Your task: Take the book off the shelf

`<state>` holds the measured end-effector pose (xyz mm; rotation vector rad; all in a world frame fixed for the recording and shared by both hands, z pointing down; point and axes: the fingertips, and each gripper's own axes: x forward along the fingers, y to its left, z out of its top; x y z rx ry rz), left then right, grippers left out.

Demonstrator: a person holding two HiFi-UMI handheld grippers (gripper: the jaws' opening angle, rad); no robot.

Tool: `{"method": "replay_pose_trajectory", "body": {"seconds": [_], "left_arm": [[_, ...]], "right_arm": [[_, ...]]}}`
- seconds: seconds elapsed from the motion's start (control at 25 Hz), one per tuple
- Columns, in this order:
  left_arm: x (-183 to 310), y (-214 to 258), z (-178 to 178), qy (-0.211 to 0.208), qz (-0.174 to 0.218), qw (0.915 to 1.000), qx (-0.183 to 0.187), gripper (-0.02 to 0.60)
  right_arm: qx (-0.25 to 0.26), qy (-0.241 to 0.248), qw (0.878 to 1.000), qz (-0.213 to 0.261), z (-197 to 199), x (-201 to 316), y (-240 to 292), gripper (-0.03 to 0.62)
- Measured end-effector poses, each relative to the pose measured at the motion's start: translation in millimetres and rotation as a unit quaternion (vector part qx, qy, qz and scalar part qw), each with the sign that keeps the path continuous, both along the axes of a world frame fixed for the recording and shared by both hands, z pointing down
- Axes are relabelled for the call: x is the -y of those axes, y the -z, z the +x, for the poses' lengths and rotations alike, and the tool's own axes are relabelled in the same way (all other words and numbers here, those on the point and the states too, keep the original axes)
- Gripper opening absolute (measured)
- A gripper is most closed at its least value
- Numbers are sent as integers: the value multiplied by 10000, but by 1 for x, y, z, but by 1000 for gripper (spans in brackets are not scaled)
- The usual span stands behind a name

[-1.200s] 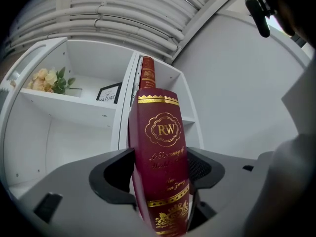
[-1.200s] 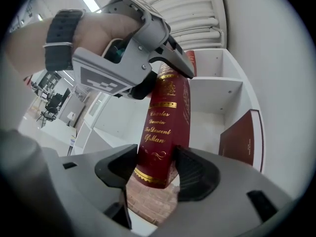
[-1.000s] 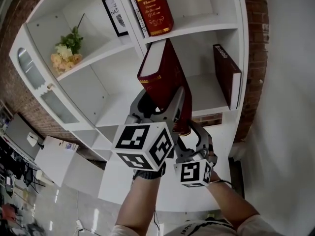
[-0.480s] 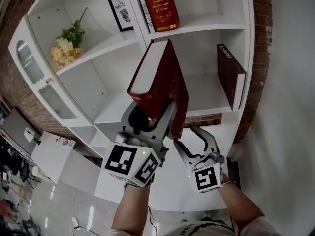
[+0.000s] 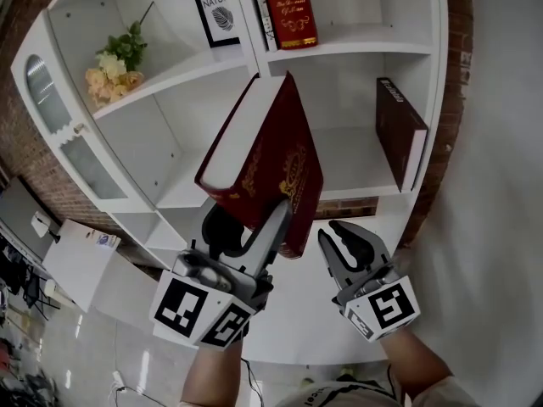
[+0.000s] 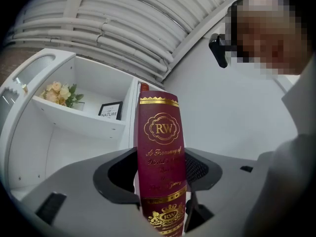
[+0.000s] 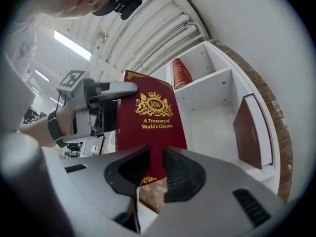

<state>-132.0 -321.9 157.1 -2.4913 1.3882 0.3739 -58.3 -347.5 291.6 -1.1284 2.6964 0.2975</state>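
A thick dark red book with gold print hangs in the air in front of the white shelf unit, tilted with its page edge to the left. My left gripper is shut on its lower end, one jaw on each cover; in the left gripper view the gold-lettered spine stands upright between the jaws of that gripper. My right gripper is just right of the book's lower corner, apart from it. Its jaws are closing to a narrow gap with nothing between them. In the right gripper view the book's cover lies beyond that gripper.
Another red book and a framed print stand on the upper shelf, with flowers to their left. A dark book leans against the shelf's right wall. Brick wall lies behind the unit, a white wall to the right.
The left gripper has drawn the book out and down to the left, tilting it more. The right gripper has pulled away to the right and its jaws have narrowed.
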Motion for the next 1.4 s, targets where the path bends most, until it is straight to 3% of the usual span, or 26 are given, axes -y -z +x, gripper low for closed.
{"method": "replay_pose_trajectory", "body": {"seconds": [0.2, 0.68, 1.4], "left_arm": [[-20, -5, -12, -46, 35, 9999, -90, 276], [-72, -20, -41, -328, -97, 9991, -264, 275], [-99, -42, -61, -580, -366, 9971, -322, 273]], "right_arm": [[48, 39, 9999, -118, -3, -8, 2, 54], [220, 227, 9989, -342, -13, -46, 15, 43], [94, -143, 9990, -418, -40, -82, 12, 17]]}}
